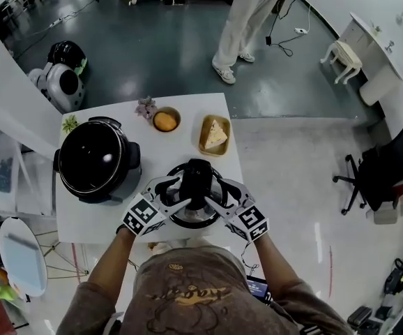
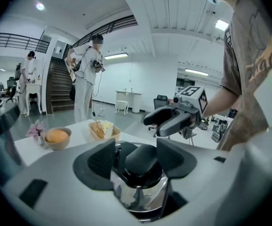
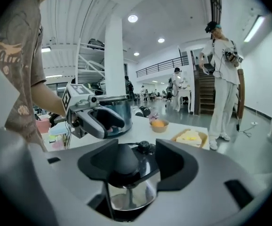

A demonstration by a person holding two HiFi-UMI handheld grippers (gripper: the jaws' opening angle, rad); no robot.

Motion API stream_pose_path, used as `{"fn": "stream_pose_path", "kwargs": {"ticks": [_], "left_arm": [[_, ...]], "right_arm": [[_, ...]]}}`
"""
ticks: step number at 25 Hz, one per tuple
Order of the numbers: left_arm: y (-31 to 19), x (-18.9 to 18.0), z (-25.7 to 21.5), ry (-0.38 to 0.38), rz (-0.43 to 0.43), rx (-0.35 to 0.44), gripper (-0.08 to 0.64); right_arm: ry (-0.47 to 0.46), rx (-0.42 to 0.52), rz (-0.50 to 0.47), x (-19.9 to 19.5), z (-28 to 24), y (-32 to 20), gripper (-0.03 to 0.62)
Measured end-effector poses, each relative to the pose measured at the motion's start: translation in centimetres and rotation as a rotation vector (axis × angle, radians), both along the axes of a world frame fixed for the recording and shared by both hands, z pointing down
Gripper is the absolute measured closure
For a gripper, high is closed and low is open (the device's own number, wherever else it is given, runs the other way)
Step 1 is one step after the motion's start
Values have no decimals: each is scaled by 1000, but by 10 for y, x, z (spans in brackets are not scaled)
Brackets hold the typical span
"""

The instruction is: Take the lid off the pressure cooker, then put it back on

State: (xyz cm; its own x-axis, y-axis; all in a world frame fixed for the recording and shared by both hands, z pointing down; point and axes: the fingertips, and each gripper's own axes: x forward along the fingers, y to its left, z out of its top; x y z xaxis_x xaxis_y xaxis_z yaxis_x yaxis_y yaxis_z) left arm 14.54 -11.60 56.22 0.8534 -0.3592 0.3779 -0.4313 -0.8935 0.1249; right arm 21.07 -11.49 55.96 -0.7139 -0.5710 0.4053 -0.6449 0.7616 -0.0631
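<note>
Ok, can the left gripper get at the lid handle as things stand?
Likely yes: the left gripper seems closed on one end of the handle, the right gripper holds the other end, and nothing blocks it.

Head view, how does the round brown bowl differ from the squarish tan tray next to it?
The round brown bowl holds a rounded orange item; the squarish tan tray holds a pale wedge. The bowl looks smaller than the tray. Both sit near the white table's far edge.
</note>
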Motion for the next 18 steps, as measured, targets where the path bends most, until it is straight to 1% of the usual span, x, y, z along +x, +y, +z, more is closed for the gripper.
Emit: {"fn": "stream_pose_path", "kwargs": {"ticks": [5,8,10,14,18], "left_arm": [[7,-6,-30,82,-38,18,290],[9,-12,-46,156,-79,5,290],[11,-17,-55,189,-105,9,290],[15,-26,-61,198,-129,24,290],[16,-29,-61,179,-122,36,290]], "right_arm": [[-15,30,35,6,-20,5,350],[-56,35,77,11,-33,9,350],[-75,36,103,13,-41,12,350],[-118,71,117,9,-57,15,350],[-111,68,98,8,-56,17,350]]}}
